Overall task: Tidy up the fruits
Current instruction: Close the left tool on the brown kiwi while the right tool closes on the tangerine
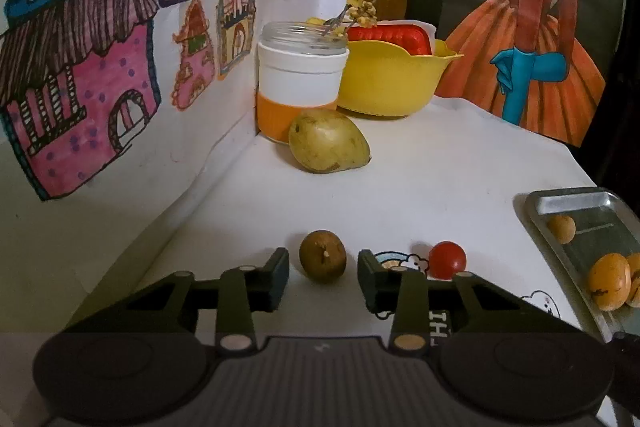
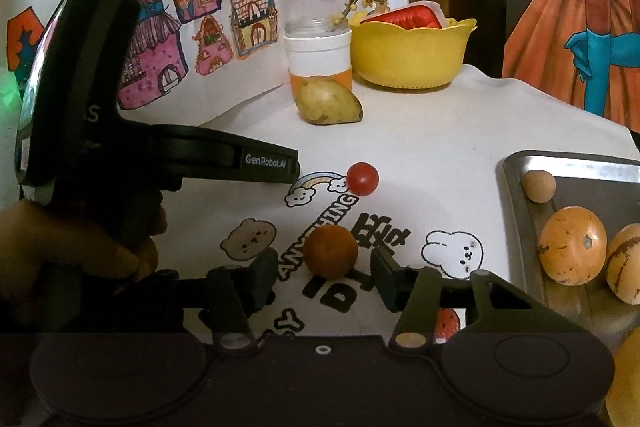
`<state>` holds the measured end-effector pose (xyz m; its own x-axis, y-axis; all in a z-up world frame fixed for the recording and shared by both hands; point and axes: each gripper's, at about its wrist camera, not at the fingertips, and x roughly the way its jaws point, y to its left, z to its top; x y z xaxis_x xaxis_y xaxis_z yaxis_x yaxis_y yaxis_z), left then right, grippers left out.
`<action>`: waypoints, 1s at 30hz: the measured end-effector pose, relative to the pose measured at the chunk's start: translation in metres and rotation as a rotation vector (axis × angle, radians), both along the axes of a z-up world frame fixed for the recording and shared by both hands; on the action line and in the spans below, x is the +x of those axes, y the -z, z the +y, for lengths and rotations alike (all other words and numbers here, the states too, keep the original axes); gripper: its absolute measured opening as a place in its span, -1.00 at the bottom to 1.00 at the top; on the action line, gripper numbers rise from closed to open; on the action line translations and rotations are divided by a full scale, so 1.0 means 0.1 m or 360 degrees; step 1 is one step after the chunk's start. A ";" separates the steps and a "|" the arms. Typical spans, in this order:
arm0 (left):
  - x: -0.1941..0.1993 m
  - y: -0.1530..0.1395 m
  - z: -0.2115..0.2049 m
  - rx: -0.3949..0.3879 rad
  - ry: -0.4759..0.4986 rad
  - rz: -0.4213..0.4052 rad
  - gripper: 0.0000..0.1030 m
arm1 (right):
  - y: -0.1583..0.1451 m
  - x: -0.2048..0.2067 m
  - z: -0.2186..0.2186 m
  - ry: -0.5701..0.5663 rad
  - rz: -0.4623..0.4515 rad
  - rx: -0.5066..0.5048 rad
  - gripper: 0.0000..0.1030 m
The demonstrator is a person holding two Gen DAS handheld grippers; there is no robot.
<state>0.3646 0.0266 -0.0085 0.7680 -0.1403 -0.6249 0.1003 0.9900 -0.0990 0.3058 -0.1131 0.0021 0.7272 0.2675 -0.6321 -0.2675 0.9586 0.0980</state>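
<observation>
Poised with jaws apart on the white tablecloth (image 1: 420,163): left gripper (image 1: 323,273) bracketing a small brown fruit (image 1: 322,261) dead ahead, right gripper (image 2: 325,267) likewise straddling an orange fruit (image 2: 330,251), metal tray (image 2: 516,163) waiting to the right.

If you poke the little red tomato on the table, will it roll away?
Probably yes. The red tomato looks round and smooth and sits loose on the flat white tablecloth, with nothing touching it, so a nudge would likely send it rolling. Its shiny skin may also be slippery to pinch.
</observation>
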 end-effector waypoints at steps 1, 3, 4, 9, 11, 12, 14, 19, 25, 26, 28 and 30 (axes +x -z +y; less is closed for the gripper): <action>0.00 0.00 0.00 -0.0005 -0.0001 -0.0001 -0.33 | 0.00 0.00 0.00 0.0001 -0.0002 -0.0002 0.00; -0.01 0.00 -0.01 -0.0001 0.0007 -0.0002 -0.42 | 0.00 0.01 0.00 0.0008 -0.0002 0.0011 -0.14; -0.02 0.00 -0.01 0.0006 0.0013 -0.0002 -0.47 | 0.00 0.01 -0.01 0.0015 -0.0002 0.0019 -0.20; -0.07 -0.01 -0.05 0.0008 0.0056 0.0003 -0.47 | 0.00 0.02 -0.07 0.0045 0.0005 0.0057 -0.38; -0.10 -0.01 -0.06 0.0019 0.0069 0.0004 -0.47 | 0.00 0.01 -0.08 0.0043 0.0005 0.0062 -0.38; -0.12 -0.02 -0.06 0.0021 0.0074 0.0006 -0.47 | -0.01 0.01 -0.08 0.0042 0.0004 0.0062 -0.39; -0.16 -0.02 -0.06 0.0021 0.0079 0.0011 -0.47 | -0.01 0.00 -0.08 0.0041 0.0003 0.0064 -0.39; -0.27 -0.04 -0.08 0.0031 0.0096 0.0019 -0.47 | -0.01 -0.07 -0.09 0.0030 0.0003 0.0072 -0.39; -0.45 -0.05 -0.12 0.0034 0.0131 0.0025 -0.47 | -0.03 -0.20 -0.12 0.0032 0.0012 0.0093 -0.40; -0.49 -0.05 -0.12 0.0033 0.0136 0.0027 -0.47 | -0.04 -0.22 -0.13 0.0035 0.0014 0.0098 -0.40; -0.56 -0.06 -0.12 0.0031 0.0143 0.0032 -0.47 | -0.05 -0.28 -0.15 0.0041 0.0015 0.0108 -0.40; -0.63 -0.07 -0.12 0.0031 0.0143 0.0038 -0.47 | -0.07 -0.34 -0.19 0.0050 0.0015 0.0119 -0.40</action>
